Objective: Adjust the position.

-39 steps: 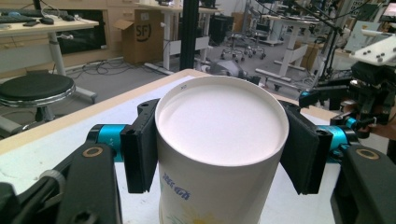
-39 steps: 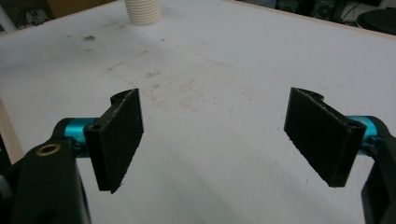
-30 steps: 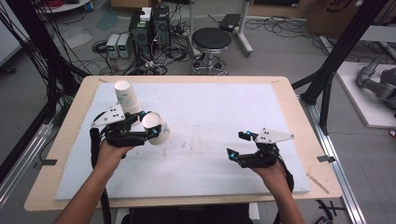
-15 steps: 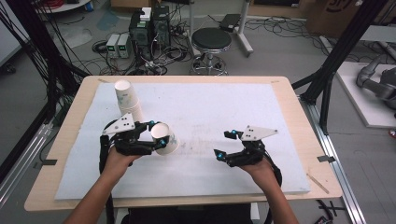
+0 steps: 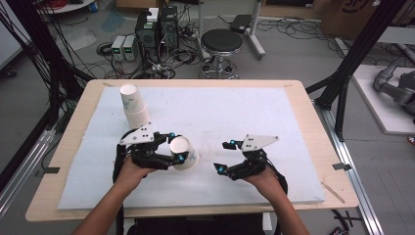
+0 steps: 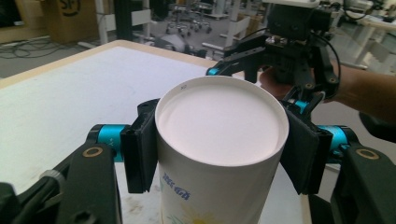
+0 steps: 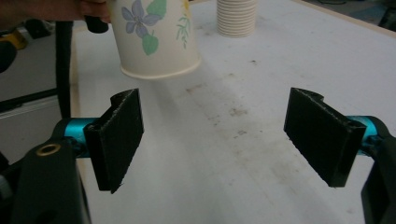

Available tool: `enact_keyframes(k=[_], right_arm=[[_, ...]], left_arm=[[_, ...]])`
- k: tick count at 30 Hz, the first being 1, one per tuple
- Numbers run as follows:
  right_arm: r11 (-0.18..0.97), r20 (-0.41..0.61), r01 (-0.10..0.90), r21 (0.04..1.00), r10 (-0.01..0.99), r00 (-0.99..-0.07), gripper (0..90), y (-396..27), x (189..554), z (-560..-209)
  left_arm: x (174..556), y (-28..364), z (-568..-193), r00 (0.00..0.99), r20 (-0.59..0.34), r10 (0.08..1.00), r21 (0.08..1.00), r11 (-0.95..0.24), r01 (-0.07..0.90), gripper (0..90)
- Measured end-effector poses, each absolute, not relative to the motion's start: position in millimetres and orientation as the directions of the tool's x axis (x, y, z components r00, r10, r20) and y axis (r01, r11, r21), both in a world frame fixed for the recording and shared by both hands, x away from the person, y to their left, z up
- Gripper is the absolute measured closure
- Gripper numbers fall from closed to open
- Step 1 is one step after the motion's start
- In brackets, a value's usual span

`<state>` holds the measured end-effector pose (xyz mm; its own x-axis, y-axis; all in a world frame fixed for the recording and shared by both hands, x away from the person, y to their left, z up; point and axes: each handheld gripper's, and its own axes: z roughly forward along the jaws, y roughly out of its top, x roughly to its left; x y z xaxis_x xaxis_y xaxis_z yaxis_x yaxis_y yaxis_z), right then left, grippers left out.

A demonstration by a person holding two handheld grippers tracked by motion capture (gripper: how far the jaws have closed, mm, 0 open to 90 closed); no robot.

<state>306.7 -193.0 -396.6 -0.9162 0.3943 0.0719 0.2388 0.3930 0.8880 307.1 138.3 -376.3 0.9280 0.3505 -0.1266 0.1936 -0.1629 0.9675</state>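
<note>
Here the left hand (image 5: 128, 171) came in from the near edge, forearm angled up-right, w/ the left gripper (image 5: 177, 149) pointing right, roughly level over the desk (image 5: 303, 105). Its pads were clamped on a flower-print paper cup (image 5: 184, 152), one each side of the wall near the closed end. The cup lay on its side in the grip, over the white foam mat (image 5: 220, 112), left of centre; long axis ran approx. left-right, flat bottom twd the right gripper (image 5: 221, 156), mouth end back twd the left hand. The right hand (image 5: 264, 177) sat opposite, its gripper aimed left at the cup, jaws spread wide w/ nothing between them, near the cup but apart. A stack of paper cups (image 5: 132, 105) stood upside down at the mat's far-left corner.
</note>
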Motion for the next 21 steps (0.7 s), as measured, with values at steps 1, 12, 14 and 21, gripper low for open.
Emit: enact_keyframes(k=[1,12,14,21], right_arm=[[0.393,0.072,0.239,0.888,0.394,-0.916,20.3,-193,307,-397],[0.422,0.087,0.204,0.883,0.279,-0.956,20.3,-169,304,-401],[0.419,0.097,0.203,0.885,0.261,-0.961,20.3,-167,304,-401],[0.434,0.101,0.191,0.881,0.222,-0.970,20.3,-159,302,-403]], left_arm=[[307,136,-376,0.933,-0.127,0.338,0.967,-0.167,0.192,36.8],[305,116,-377,0.961,-0.133,0.241,0.965,-0.189,0.181,36.3],[305,113,-378,0.964,-0.134,0.230,0.964,-0.194,0.180,36.4],[305,106,-379,0.970,-0.139,0.199,0.964,-0.196,0.179,36.4]])
